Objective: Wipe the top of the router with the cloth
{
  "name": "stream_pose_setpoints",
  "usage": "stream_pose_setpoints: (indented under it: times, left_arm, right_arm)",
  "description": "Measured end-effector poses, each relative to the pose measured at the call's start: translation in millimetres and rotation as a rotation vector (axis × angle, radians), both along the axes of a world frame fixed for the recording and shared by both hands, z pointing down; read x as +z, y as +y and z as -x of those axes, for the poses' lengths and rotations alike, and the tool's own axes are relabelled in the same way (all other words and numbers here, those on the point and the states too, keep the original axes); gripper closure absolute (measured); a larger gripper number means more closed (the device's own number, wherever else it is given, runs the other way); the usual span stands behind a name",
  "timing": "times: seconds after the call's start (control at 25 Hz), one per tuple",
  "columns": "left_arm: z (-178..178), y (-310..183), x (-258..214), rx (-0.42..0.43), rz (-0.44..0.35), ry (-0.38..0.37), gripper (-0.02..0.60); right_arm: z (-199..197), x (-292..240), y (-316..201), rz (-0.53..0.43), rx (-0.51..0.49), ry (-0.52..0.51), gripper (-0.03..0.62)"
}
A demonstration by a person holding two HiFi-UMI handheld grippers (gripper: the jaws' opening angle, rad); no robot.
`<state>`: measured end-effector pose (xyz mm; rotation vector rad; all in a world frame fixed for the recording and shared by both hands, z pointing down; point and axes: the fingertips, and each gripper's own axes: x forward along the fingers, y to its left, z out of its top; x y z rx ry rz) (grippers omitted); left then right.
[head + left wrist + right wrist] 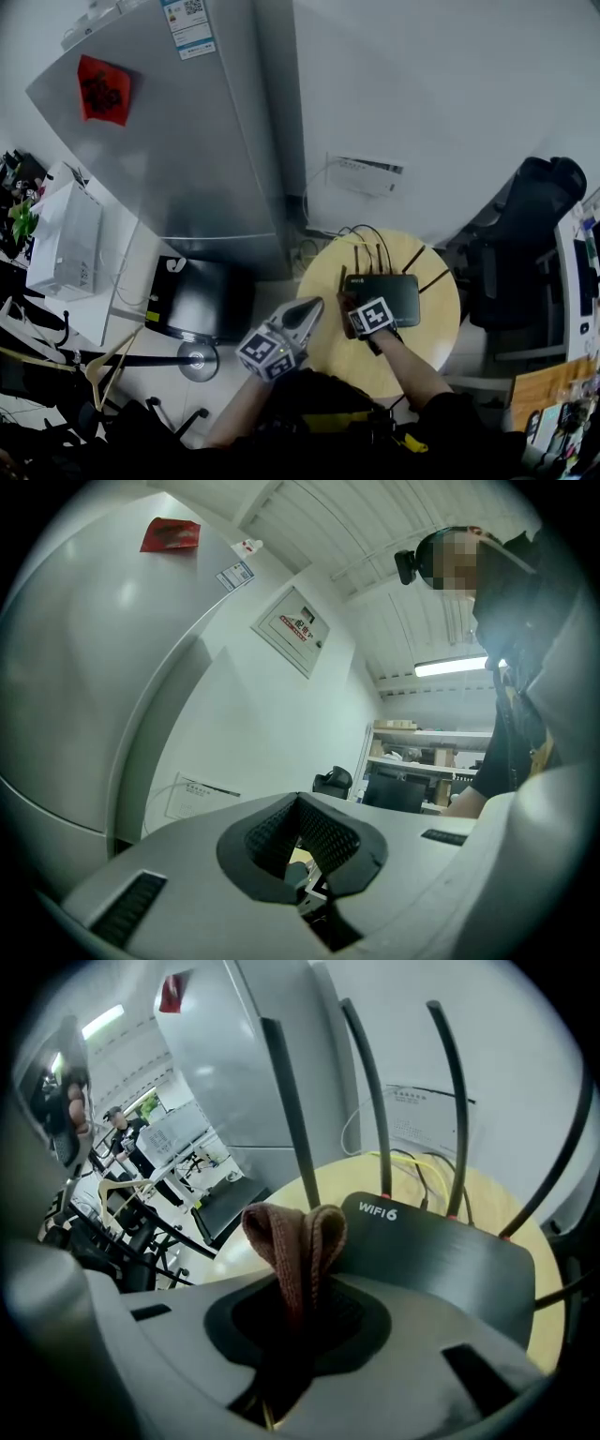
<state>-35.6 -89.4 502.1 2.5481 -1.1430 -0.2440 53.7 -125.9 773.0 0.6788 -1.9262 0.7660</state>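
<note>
A black router (386, 296) with several upright antennas lies on the round wooden table (412, 356); the right gripper view shows its top (441, 1252), marked WIFI 6. My right gripper (349, 309) is at the router's left end, shut on a folded brown cloth (296, 1237). The cloth (344, 300) sticks up out of the jaws by the router's near left corner; I cannot tell whether it touches the top. My left gripper (313, 310) hangs over the table's left edge, apart from the router. Its jaws (309, 851) are shut with nothing between them.
A tall grey refrigerator (187, 141) stands behind and left of the table. Cables (364, 232) run from the router toward a white wall box (366, 175). A black office chair (525, 234) is at the right, and a black unit (202, 300) on the floor at the left.
</note>
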Motion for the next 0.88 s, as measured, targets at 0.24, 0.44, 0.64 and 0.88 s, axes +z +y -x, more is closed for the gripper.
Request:
stream_pose_setpoints:
  times: [0.24, 0.44, 0.64, 0.88]
  left_arm:
    - [-5, -2, 2, 0.029, -0.009, 0.004, 0.583]
    - [-16, -6, 3, 0.061, 0.008, 0.01, 0.583]
    - [-27, -7, 1, 0.1, 0.011, 0.028, 0.583]
    - [-34, -7, 3, 0.121, 0.014, 0.02, 0.583]
  right_arm:
    - [-24, 2, -8, -0.055, -0.006, 0.08, 0.531]
    - [-38, 2, -12, -0.05, 0.022, 0.064, 0.531]
    - [-59, 1, -19, -0.1, 0.043, 0.057, 0.531]
    - [-102, 4, -22, -0.085, 0.137, 0.053, 0.53]
